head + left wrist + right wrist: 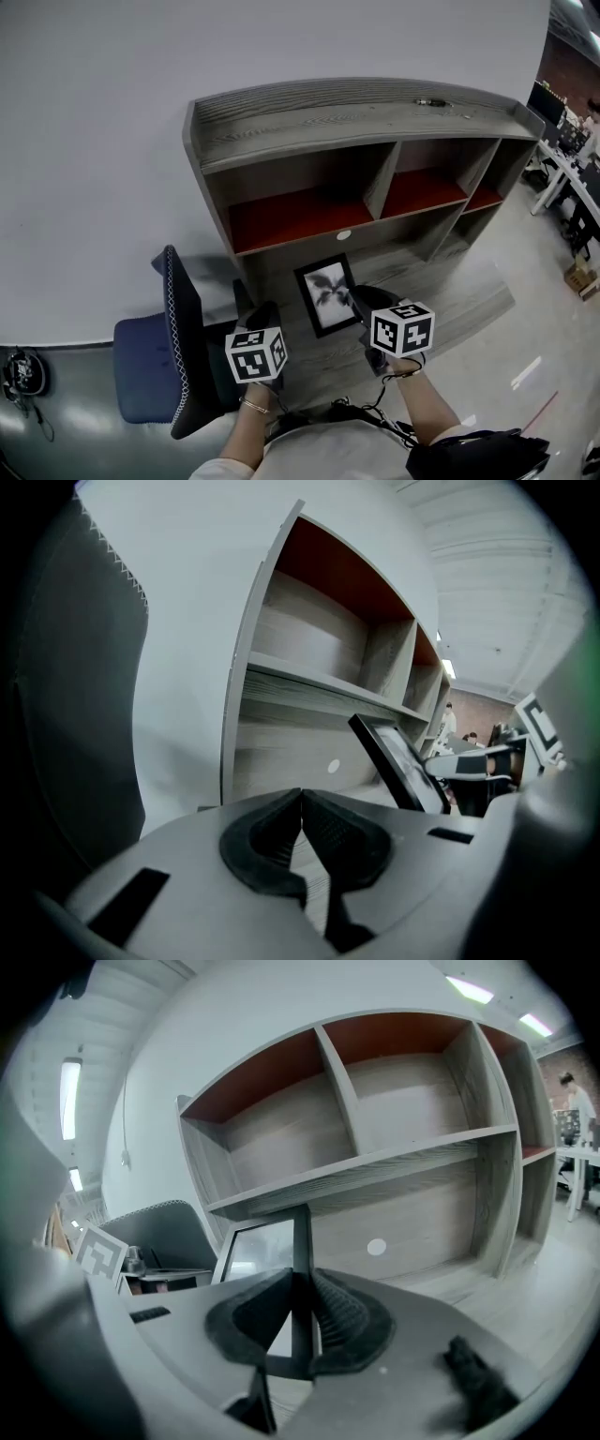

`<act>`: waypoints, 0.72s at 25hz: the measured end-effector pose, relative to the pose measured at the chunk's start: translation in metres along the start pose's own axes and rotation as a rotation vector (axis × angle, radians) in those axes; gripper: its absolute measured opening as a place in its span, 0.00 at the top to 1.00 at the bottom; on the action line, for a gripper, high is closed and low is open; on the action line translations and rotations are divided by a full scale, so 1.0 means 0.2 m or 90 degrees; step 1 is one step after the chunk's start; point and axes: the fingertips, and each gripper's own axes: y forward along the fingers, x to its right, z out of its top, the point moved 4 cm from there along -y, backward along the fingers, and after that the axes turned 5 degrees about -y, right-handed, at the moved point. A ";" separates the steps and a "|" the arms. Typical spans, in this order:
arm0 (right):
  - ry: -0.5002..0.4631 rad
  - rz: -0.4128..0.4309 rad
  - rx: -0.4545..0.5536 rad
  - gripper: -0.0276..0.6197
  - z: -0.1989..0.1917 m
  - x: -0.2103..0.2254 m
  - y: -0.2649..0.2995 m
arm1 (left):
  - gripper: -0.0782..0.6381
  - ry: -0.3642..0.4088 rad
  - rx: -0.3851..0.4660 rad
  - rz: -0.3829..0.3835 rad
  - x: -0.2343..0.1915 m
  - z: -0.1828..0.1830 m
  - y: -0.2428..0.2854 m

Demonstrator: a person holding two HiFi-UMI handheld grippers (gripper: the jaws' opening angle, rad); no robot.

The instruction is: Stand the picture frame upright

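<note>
The black picture frame (326, 295) with a grey leaf print is on the grey desk (459, 305), below the hutch. My right gripper (362, 307) is shut on the frame's right edge, and the black bar (301, 1232) runs up between its jaws. In the left gripper view the frame (398, 761) is tilted, its top leaning away. My left gripper (260, 322) hangs left of the frame, apart from it. Its jaws (302, 803) are shut with nothing between them. The right gripper (487, 771) also shows at the right of that view.
A wooden hutch (366, 117) with red-backed compartments rises behind the desk. A small white round sticker (344, 235) marks its back panel. A blue and black chair (164, 361) stands to the left against the white wall. Other desks (567, 173) stand far right.
</note>
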 end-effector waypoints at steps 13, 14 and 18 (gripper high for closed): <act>-0.017 -0.033 0.066 0.83 0.22 -0.06 -0.05 | 0.87 0.027 0.041 -0.009 0.01 0.21 -0.06; -0.017 -0.033 0.073 0.83 0.23 -0.06 -0.06 | 0.87 0.032 0.043 -0.007 0.00 0.22 -0.07; -0.016 -0.035 0.103 0.83 0.31 -0.08 -0.06 | 0.87 0.047 0.059 0.001 -0.01 0.30 -0.10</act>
